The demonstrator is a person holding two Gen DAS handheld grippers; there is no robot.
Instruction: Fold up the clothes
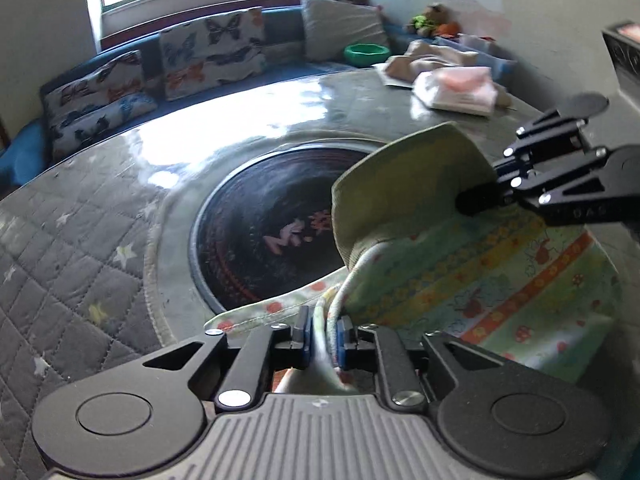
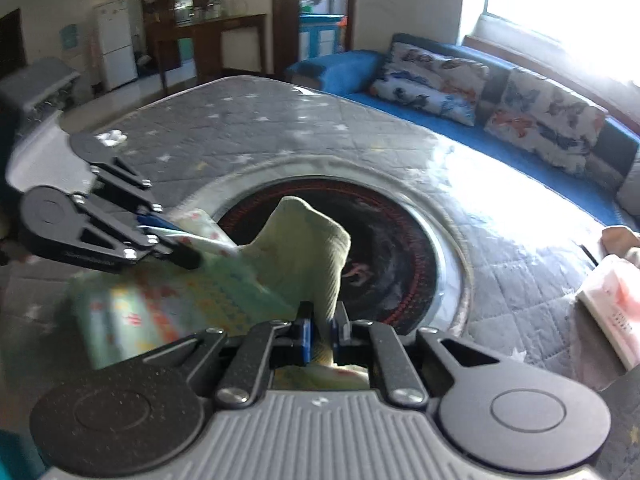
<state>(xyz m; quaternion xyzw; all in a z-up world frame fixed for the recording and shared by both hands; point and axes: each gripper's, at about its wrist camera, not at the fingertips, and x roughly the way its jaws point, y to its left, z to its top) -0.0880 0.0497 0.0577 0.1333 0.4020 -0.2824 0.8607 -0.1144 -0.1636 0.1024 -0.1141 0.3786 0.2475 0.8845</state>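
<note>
Left wrist view: my left gripper pinches the printed garment's hem. My right gripper clamps its green cuff, to the right; the cloth spans between us.

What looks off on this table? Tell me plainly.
Nothing is spilled or damaged. The patterned garment, pinched by the left gripper and right gripper, overhangs the dark round inset rather than lying flat.

Pale green printed garment with striped floral bands, bunched, pinched at two edges, hanging over my table.
</note>
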